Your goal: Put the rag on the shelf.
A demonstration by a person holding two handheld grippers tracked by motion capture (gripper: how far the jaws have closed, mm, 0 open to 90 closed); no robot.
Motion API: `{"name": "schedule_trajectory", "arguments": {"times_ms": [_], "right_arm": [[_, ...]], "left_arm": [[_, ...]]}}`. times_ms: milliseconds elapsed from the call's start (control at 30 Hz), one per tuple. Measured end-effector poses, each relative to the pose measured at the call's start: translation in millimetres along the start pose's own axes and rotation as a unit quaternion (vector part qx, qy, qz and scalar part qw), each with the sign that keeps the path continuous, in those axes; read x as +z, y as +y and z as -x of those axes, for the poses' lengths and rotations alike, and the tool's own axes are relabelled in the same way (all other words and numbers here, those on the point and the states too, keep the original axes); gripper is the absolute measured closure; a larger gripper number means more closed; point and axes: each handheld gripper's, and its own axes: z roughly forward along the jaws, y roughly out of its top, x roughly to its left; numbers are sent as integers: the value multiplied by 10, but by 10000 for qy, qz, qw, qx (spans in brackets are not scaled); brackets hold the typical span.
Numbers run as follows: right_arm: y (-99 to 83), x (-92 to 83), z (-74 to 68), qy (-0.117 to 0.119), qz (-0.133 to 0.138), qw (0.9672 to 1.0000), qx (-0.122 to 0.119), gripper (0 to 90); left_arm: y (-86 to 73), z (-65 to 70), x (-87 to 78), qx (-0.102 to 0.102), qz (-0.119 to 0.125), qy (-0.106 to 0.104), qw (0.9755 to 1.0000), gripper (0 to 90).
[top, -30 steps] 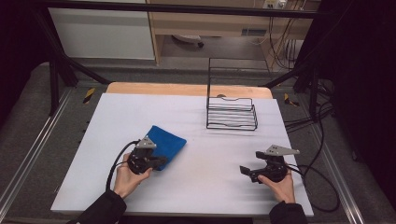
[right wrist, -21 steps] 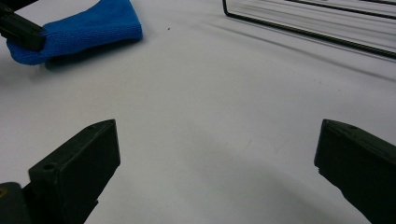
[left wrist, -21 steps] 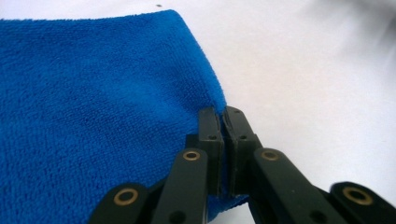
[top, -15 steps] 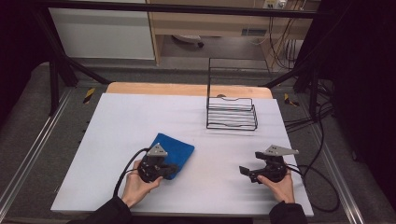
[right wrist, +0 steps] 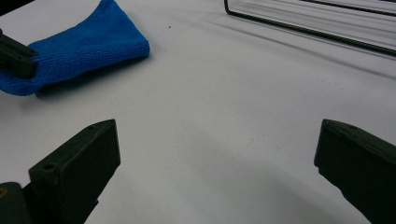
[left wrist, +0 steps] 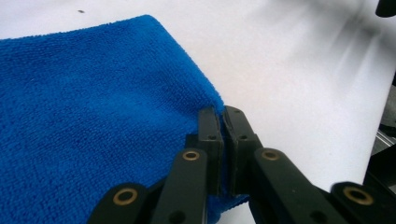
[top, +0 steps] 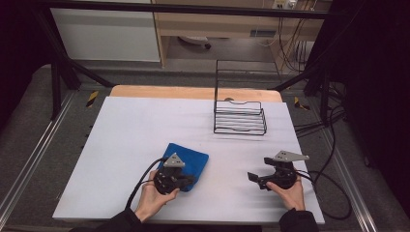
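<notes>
1. Blue microfibre cloth (top: 187,161) lies folded, lower centre of the white table (top: 125,130).
2. Left gripper (left wrist: 223,122) jaws are clamped on its corner; right gripper (top: 253,178) jaws gape, empty.
3. Cloth is likely soft, light, limp: grip edges or corners.

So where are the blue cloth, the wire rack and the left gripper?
cloth (top: 193,158): high view, on its flat top, beyond the gripper.
rack (top: 240,117): high view, on the wire floor.
left gripper (left wrist: 223,122): left gripper view, at the tips pinching the cloth's edge.
</notes>
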Motion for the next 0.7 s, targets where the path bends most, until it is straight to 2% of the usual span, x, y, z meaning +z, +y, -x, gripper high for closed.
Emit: {"name": "schedule_trajectory", "arguments": {"times_ms": [233, 333, 400, 500, 600, 633, 667, 700], "right_arm": [[0, -4, -2, 4, 1, 10000, 7, 8], [0, 2, 0, 9, -6, 10000, -20, 8], [-1, 3, 0, 3, -14, 10000, -17, 9], [-2, 4, -1, -14, -8, 10000, -20, 12], [-1, 8, -4, -27, -8, 10000, -9, 16], [-1, 8, -4, -27, -8, 10000, -9, 16], [0, 12, -10, -44, -7, 10000, 16, 19], [0, 12, -10, -44, -7, 10000, 16, 19]], "left_arm": [[-10, 14, 96, 25, -64, -40, 10000, 827], [-14, 8, 105, 58, -50, -37, 10000, 720], [-4, 1, 56, 139, -18, -24, 9999, 653], [11, -8, 2, 156, -9, 0, 9999, 530], [16, -71, -116, 193, 83, 106, 9997, 426], [14, -102, -156, 198, 88, 189, 9996, 426], [-1, -182, -239, 202, 99, 353, 9991, 370], [-1, -182, -239, 202, 99, 353, 9991, 349]]}}
